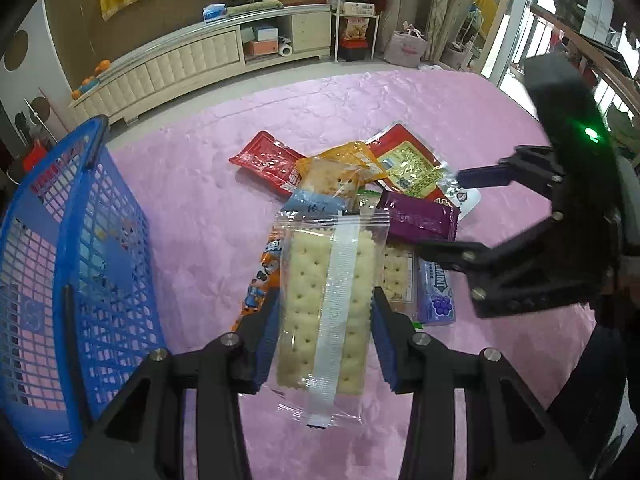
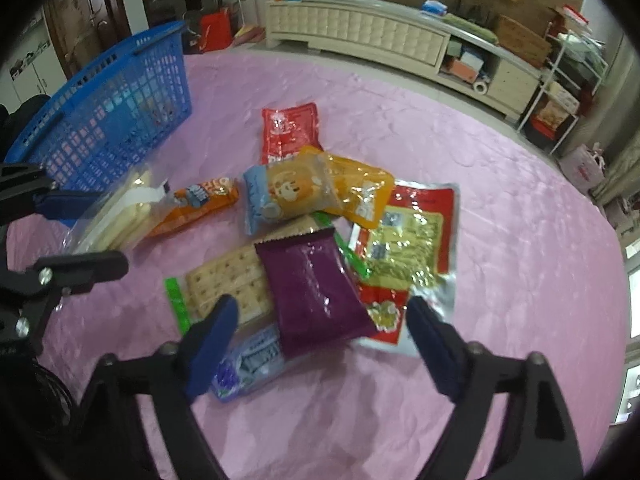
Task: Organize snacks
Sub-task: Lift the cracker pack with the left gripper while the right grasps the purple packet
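Observation:
My left gripper [image 1: 325,320] is shut on a clear cracker pack [image 1: 326,312] and holds it above the pink cloth, right of the blue basket [image 1: 80,264]. The pack also shows in the right wrist view [image 2: 116,216], by the basket [image 2: 112,108]. A pile of snacks lies ahead: a purple packet [image 2: 316,288], a second cracker pack [image 2: 224,280], a blue grape-print packet [image 2: 248,360], an orange bar [image 2: 196,204], a blue-orange bun pack [image 2: 288,196], a yellow packet [image 2: 360,188], a red packet [image 2: 290,128] and a large red-yellow packet [image 2: 408,248]. My right gripper [image 2: 322,320] is open over the purple packet.
The pink cloth [image 2: 500,184] covers the table. A cream cabinet [image 2: 360,28] and a white shelf rack [image 2: 568,80] stand beyond the far edge. In the left wrist view the right gripper [image 1: 440,208] reaches in from the right over the pile.

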Action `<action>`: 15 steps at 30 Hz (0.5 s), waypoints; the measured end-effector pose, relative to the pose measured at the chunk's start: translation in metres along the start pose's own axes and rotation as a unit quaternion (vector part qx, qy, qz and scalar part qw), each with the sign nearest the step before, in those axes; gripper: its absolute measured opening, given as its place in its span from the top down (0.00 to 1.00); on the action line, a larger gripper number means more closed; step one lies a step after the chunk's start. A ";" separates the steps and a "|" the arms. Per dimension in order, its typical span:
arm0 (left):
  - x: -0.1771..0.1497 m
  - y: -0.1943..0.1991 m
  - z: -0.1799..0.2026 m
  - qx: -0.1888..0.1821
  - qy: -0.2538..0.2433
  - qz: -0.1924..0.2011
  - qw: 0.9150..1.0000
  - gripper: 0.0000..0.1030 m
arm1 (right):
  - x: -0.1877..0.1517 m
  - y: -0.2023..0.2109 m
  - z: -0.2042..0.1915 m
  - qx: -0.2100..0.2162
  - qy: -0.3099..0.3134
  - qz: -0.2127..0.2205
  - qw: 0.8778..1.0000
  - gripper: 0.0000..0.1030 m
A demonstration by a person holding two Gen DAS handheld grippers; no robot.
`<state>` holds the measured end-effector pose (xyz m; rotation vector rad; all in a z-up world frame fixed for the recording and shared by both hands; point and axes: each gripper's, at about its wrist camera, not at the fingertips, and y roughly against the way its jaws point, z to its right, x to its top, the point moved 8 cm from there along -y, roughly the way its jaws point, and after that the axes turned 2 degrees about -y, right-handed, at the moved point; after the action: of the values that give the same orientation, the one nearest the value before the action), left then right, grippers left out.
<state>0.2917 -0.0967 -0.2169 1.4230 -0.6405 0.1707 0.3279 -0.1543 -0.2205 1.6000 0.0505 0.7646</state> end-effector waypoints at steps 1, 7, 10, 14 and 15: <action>0.001 -0.002 0.000 -0.001 0.001 0.000 1.000 0.61 | 0.001 -0.004 -0.001 0.005 0.000 -0.004 1.000 0.16; -0.001 -0.010 -0.002 -0.003 0.006 -0.007 1.000 0.61 | 0.004 -0.028 -0.001 0.028 -0.004 -0.026 0.999 0.18; -0.004 -0.012 -0.003 -0.003 0.008 -0.011 1.000 0.61 | 0.005 -0.033 -0.004 0.042 -0.007 -0.029 0.999 0.35; -0.006 -0.008 -0.004 -0.003 0.015 -0.008 1.000 0.61 | 0.004 -0.029 -0.006 0.063 -0.027 -0.026 0.997 0.48; -0.007 -0.005 -0.003 -0.003 0.015 -0.006 1.000 0.61 | 0.002 -0.027 -0.006 0.063 -0.029 -0.025 0.997 0.48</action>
<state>0.2895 -0.0929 -0.2242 1.4164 -0.6072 0.1799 0.3371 -0.1422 -0.2435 1.7328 0.0980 0.6875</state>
